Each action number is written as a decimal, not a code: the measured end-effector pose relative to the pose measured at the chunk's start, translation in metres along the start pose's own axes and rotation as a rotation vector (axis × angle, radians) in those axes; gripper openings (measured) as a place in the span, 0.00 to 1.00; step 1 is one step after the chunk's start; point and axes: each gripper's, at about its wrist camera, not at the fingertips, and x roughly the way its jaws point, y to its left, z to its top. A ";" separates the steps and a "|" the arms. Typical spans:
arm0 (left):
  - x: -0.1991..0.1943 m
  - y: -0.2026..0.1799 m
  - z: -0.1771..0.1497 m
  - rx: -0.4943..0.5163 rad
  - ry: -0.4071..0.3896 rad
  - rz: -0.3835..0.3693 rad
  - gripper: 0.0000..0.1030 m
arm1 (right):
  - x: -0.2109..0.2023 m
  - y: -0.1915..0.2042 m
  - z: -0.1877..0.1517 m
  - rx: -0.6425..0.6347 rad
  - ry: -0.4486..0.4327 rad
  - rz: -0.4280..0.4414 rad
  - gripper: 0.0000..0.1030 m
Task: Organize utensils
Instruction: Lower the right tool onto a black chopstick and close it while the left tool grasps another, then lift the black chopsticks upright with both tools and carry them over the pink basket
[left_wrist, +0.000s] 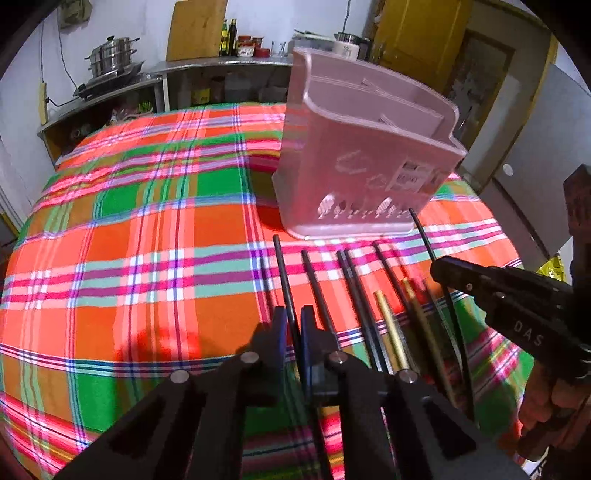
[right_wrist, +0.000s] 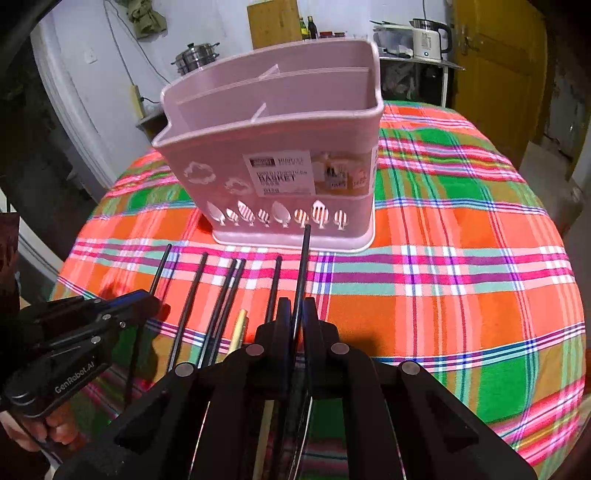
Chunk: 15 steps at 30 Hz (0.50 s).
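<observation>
A pink plastic utensil basket (left_wrist: 362, 155) (right_wrist: 273, 147) stands upright on the plaid tablecloth (left_wrist: 147, 240) (right_wrist: 443, 277), its compartments showing nothing inside. Several black chopsticks (left_wrist: 351, 280) (right_wrist: 225, 291) with golden ends lie in a row in front of it. My left gripper (left_wrist: 293, 314) (right_wrist: 155, 301) is shut on the leftmost black chopstick (left_wrist: 282, 273) (right_wrist: 160, 269). My right gripper (right_wrist: 296, 306) (left_wrist: 437, 266) is shut on the rightmost black chopstick (right_wrist: 303, 266) (left_wrist: 421, 232), whose tip points at the basket's base.
Behind the table runs a steel counter with a steamer pot (left_wrist: 110, 55), a wooden cutting board (left_wrist: 195, 29) and bottles. A white kettle (right_wrist: 428, 38) and a yellow door (right_wrist: 495, 66) stand at the right. A person's hands (left_wrist: 546, 402) (right_wrist: 48, 424) hold the gripper handles.
</observation>
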 end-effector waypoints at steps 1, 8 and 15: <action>-0.005 0.000 0.002 0.001 -0.008 -0.006 0.07 | -0.003 0.002 0.001 0.000 -0.008 0.003 0.06; -0.043 -0.005 0.012 0.005 -0.070 -0.026 0.06 | -0.030 0.008 0.006 -0.002 -0.061 0.020 0.05; -0.082 -0.011 0.020 0.018 -0.138 -0.036 0.05 | -0.067 0.013 0.008 -0.009 -0.130 0.030 0.05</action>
